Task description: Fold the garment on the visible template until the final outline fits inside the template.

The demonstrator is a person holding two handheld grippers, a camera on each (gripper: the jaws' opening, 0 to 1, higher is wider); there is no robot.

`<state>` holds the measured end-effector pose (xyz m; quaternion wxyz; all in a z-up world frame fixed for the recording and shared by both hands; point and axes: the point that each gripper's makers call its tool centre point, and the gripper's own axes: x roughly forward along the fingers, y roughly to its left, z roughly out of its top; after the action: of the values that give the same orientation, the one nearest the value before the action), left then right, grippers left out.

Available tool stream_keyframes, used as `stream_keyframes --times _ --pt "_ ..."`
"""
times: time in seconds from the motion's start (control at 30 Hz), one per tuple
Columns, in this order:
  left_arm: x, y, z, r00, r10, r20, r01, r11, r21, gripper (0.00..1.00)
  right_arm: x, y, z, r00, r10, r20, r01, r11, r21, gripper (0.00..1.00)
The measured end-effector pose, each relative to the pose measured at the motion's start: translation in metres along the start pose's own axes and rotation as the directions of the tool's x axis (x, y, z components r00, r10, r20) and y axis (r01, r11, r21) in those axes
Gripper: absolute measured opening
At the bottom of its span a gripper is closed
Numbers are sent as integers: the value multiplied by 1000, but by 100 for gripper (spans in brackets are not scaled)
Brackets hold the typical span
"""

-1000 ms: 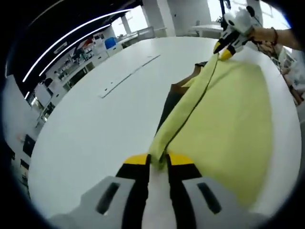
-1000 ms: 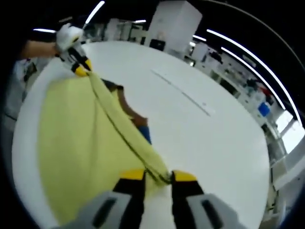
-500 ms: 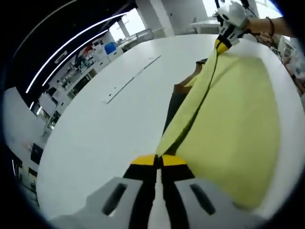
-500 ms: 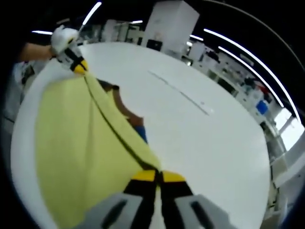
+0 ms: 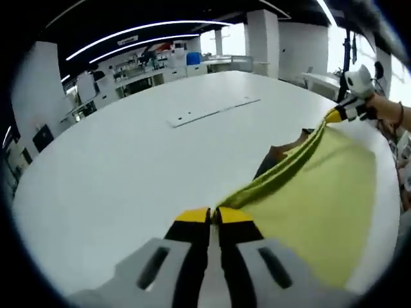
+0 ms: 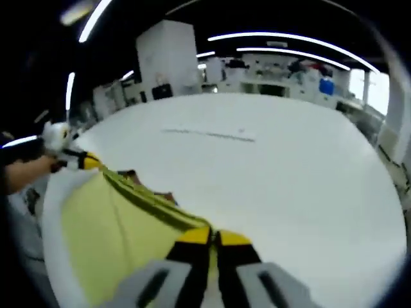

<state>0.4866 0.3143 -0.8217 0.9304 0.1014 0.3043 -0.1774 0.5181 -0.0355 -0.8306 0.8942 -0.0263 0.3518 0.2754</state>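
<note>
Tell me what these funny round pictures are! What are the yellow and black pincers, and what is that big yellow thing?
A person is holding a pinching tool, called a gripper, in each hand. A small camera rides on each one, so each round picture looks along its own two jaws. In the left gripper view the left gripper pokes up from the bottom, and the other tool shows far off at the right. In the right gripper view the right gripper does the same. Both are pinched shut on the yellow garment, one at each end of a folded edge, which runs between them. The rest of the cloth lies spread on the big white table. Something dark peeks out from under the cloth; I can't tell what it is. A pale strip lies further back on the table.
</note>
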Motion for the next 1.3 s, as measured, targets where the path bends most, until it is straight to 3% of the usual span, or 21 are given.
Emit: stream_keyframes --times 0.07,0.2,0.3,0.4,0.67,0.83,1.3 --pt "-2 8 0 999 41 7 -41 999 -34 4 1 -3 -1 1000 -13 3 13 1000 17 5" --pt "-5 14 -1 999 28 26 -25 995 -98 15 -2 -1 -3 1000 -18 3 18 999 45 14" --pt "-11 13 -3 999 18 38 -12 985 -173 25 -4 -3 -4 1000 -18 2 17 998 57 27" --pt "-17 11 -4 999 8 43 0 980 -198 34 -7 -1 -4 1000 -18 -1 18 998 60 38" --pt "-38 -7 -5 995 -61 78 73 982 -176 56 -20 5 -3 1000 21 -4 -21 999 44 64" --pt "-51 -20 -6 990 -103 100 118 980 -158 67 -40 22 -5 998 69 -4 -69 997 28 77" --pt "-87 -49 -27 977 -189 101 200 973 -116 81 -74 48 -32 989 140 -39 -139 990 7 83"
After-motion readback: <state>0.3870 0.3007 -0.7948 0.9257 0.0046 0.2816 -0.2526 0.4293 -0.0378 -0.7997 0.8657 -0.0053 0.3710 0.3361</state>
